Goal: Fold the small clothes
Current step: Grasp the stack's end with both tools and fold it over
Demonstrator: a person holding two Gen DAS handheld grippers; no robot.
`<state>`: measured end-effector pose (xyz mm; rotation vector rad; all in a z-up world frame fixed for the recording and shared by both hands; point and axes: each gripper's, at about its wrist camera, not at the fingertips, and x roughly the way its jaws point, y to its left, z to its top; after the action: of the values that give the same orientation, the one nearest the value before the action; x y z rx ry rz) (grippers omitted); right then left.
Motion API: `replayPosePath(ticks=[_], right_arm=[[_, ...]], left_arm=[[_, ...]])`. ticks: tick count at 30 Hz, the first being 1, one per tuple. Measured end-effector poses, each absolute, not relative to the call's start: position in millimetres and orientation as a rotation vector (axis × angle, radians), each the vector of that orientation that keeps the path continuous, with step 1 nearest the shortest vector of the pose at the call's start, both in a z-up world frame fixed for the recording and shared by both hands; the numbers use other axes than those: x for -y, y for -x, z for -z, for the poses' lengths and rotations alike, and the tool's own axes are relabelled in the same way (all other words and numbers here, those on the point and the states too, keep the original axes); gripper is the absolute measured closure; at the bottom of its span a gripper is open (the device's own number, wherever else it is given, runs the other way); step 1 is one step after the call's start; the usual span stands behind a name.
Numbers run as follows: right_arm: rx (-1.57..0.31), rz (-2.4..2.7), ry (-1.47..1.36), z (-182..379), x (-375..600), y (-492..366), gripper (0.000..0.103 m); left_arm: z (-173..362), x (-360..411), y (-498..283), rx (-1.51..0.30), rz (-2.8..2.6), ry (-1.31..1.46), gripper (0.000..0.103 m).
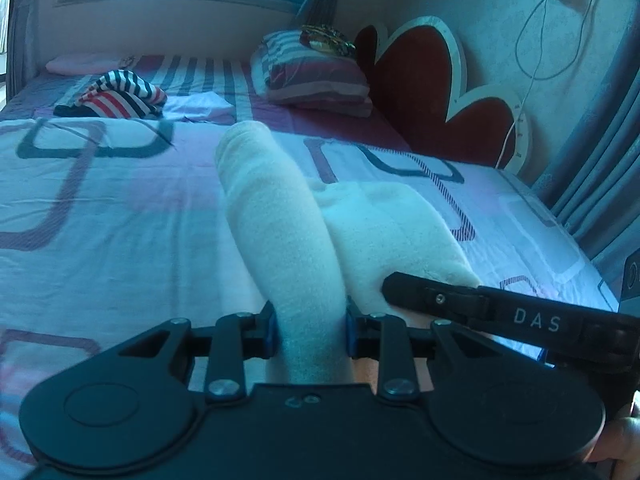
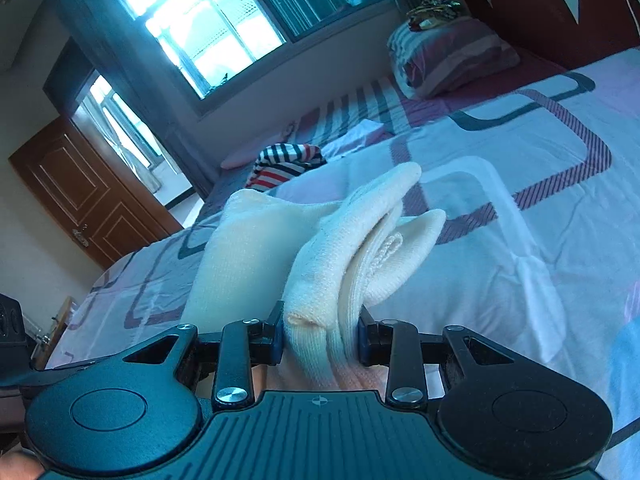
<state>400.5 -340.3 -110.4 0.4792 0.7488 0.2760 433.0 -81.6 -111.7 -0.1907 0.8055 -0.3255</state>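
The left gripper (image 1: 310, 332) is clamped on a cream sock (image 1: 276, 216), its two blue-padded fingers (image 1: 270, 334) pressing the knit from either side. The sock runs forward from the jaws as a long tube, lifted above the bedspread (image 1: 112, 216), with its rounded end toward the far side. Just right of it a second fold of the same cream fabric bulges, and the dark finger of the right gripper (image 1: 424, 294), marked DAS, lies against that fold.

In the right wrist view, the right gripper (image 2: 322, 338) is closed on a bunched stack of cream sock (image 2: 340, 264) layers, the ribbed edges fanning out beyond the fingers (image 2: 276, 336). A flatter part of the fabric spreads to the left of the jaws.

Farther back on the bed lies a striped garment (image 1: 116, 96) in navy, white and red, crumpled in a heap, with a pale folded piece of cloth (image 1: 200, 108) just to its right. A striped pillow (image 1: 316, 72) rests at the far right beside the heart-shaped headboard (image 1: 432, 92). A window (image 2: 200, 28) and a brown wooden door (image 2: 84, 192) show beyond the bed.
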Motion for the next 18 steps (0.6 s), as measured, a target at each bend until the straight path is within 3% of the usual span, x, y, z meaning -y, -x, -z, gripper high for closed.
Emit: replayPosePath(ticks=[8,18], right_arm=[[-0.727,-0.298,-0.438,85.8,249.8,-385.0,0.07],[-0.717,-0.305,-0.44,86.1,71.9,-364.8,0.07]], left_arm=[[88.5,-2.2,-401.2,-0.764,0.325,0.213,0.075],[77.0,-161.2,-364.0,-0.762,0.305,0.201,0.075]])
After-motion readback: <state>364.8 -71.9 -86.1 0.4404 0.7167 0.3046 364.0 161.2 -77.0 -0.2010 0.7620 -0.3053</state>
